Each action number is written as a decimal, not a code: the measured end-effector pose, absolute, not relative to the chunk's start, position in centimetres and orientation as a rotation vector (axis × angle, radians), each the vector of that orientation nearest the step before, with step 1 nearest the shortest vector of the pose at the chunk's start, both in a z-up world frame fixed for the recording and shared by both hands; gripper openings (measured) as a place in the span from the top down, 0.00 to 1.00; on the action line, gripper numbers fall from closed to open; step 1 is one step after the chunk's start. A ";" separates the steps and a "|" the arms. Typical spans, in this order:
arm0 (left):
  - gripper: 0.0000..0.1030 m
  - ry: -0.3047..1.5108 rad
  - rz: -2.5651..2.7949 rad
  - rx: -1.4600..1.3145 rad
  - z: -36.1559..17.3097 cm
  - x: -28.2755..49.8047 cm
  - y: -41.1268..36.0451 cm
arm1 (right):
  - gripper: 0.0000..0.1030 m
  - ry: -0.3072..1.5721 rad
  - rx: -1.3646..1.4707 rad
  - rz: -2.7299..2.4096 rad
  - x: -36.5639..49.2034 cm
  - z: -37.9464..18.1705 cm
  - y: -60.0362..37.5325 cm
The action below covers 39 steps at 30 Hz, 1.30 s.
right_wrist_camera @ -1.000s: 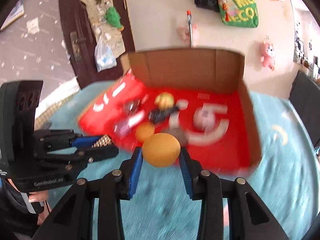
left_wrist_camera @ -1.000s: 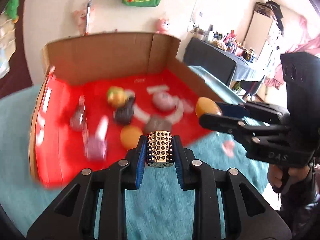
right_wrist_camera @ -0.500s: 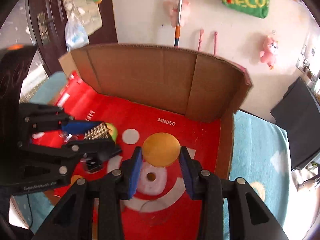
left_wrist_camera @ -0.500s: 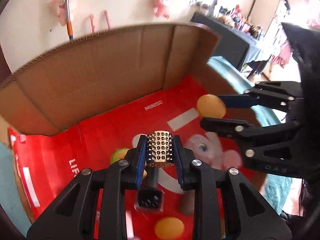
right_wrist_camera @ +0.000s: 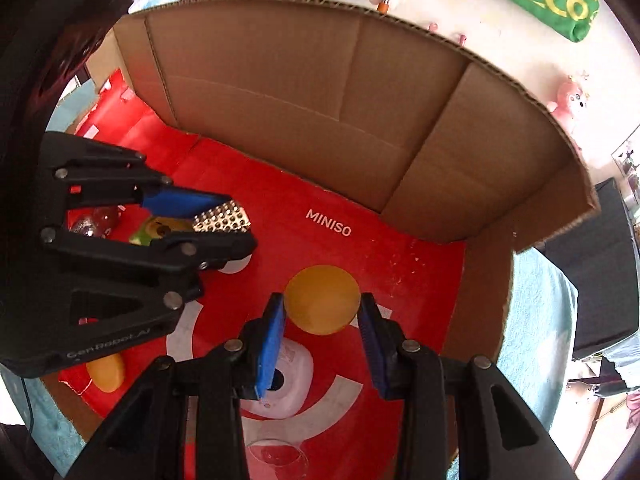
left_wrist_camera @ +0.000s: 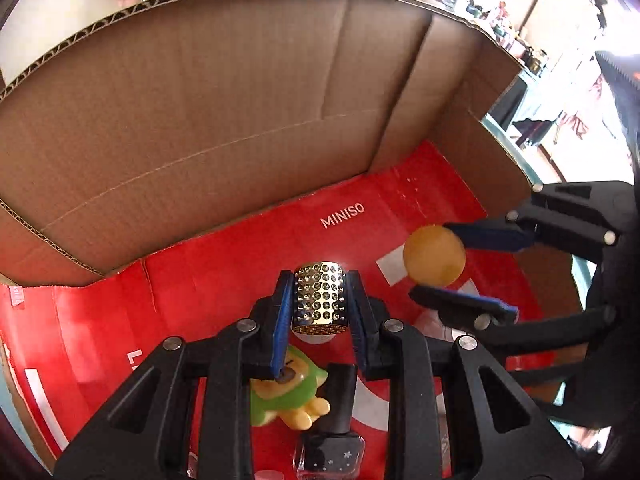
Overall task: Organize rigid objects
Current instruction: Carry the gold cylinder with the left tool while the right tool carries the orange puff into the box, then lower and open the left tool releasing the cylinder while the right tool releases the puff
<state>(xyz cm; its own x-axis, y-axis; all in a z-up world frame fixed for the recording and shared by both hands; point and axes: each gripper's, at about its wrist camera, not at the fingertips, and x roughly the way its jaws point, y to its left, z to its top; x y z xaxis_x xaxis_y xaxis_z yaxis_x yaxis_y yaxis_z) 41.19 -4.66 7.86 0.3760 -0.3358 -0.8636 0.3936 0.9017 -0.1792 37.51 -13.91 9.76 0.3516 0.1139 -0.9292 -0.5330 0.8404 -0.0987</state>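
Note:
My left gripper [left_wrist_camera: 319, 300] is shut on a gold studded cylinder [left_wrist_camera: 319, 298] and holds it above the red floor of the cardboard box [left_wrist_camera: 224, 92]. My right gripper [right_wrist_camera: 322, 312] is shut on an orange ball [right_wrist_camera: 322, 299], also over the box floor [right_wrist_camera: 408, 264]. In the left wrist view the right gripper [left_wrist_camera: 448, 264] with the ball [left_wrist_camera: 434, 255] is to the right. In the right wrist view the left gripper [right_wrist_camera: 224, 224] with the cylinder [right_wrist_camera: 222, 220] is to the left.
On the box floor lie a green and yellow toy figure [left_wrist_camera: 288, 396], a black nail polish bottle [left_wrist_camera: 332, 440], a white and pink object [right_wrist_camera: 296, 384], another orange ball [right_wrist_camera: 106, 372] and a small clear bottle [right_wrist_camera: 94, 220]. Tall cardboard walls [right_wrist_camera: 320, 104] stand behind and right.
Both grippers have moved forward from over the teal surface into the box and lower toward its red floor, each holding its object.

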 end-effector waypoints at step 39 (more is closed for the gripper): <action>0.76 1.125 -0.407 0.050 6.9 42.0 -6.7 | 0.61 1.239 -0.371 0.395 42.9 8.1 -13.9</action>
